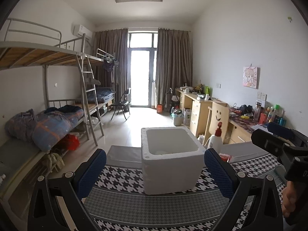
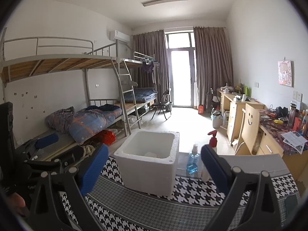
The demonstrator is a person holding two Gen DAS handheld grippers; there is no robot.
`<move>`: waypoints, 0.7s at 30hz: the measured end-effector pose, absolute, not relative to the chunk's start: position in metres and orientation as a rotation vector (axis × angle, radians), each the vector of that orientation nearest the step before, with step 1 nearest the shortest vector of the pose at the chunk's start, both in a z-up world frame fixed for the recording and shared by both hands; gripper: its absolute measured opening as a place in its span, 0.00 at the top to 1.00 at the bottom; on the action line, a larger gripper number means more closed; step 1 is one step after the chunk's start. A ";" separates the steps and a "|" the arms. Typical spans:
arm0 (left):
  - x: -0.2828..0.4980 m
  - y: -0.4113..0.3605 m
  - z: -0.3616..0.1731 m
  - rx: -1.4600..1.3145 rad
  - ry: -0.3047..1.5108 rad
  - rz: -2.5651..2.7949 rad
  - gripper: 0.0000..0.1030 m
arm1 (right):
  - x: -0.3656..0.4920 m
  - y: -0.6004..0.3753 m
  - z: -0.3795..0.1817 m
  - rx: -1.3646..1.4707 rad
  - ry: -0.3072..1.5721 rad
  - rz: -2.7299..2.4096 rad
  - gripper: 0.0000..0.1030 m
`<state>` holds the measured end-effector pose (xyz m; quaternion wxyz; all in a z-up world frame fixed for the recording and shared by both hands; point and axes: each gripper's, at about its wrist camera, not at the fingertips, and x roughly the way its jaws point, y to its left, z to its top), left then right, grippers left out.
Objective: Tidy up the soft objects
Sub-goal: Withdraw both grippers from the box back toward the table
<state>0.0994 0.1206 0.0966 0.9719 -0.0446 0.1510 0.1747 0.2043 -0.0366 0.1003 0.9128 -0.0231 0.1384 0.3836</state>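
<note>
Nearest, both tongs, the left tongs (image 1: 155, 170) and the right tongs (image 2: 154, 170), gape apart, holding nothing, over the houndstooth-clothed table (image 1: 119, 181). One white foam box (image 1: 170, 159) stands open just beyond them, something pale inside. Only the right wrist view shows one blue bottle (image 2: 193, 161) right of the box; both show one red-capped pump bottle (image 1: 216, 139) behind.

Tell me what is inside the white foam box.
The white foam box is open on top. A pale, whitish item lies at its bottom; what it is cannot be told. The near wall hides the rest of the floor.
</note>
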 end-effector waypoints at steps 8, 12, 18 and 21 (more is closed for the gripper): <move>0.088 0.107 0.093 -0.067 0.272 0.332 0.01 | 0.193 -0.050 0.093 -0.058 0.253 0.771 0.04; 0.086 0.105 0.090 -0.074 0.268 0.310 0.01 | 0.190 -0.052 0.088 -0.068 0.251 0.763 0.04; 0.078 0.101 0.086 -0.078 0.238 0.313 0.01 | 0.185 -0.058 0.081 -0.065 0.237 0.750 0.04; 0.076 0.098 0.083 -0.080 0.234 0.296 0.01 | 0.182 -0.060 0.078 -0.075 0.238 0.745 0.04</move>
